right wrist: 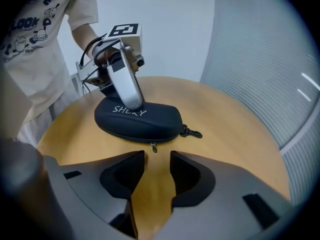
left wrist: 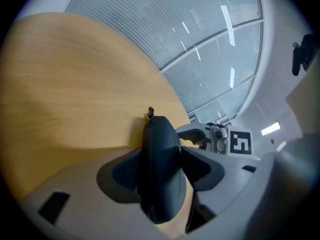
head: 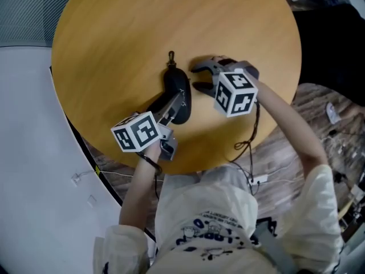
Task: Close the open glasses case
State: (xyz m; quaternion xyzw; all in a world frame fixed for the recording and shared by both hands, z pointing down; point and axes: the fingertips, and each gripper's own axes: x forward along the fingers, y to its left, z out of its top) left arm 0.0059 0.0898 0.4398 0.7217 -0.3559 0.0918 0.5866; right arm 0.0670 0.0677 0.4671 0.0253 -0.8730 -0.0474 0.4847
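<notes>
Case (head: 177, 93) near table (head: 114, 50) edge

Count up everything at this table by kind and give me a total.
Glasses case: 1
Grippers: 2, the left gripper and the right gripper
Round table: 1
Total: 4

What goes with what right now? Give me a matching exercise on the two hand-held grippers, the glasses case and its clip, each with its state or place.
Things:
1. left hand-held gripper
2. right hand-held gripper
3. glasses case
4. clip

States or places:
A. sticks out from the case's end
B. jaws apart, nothing between them
C. clamped across the case
D. lies on the round wooden table

Pairs: 1-C, 2-B, 3-D, 4-A.
</notes>
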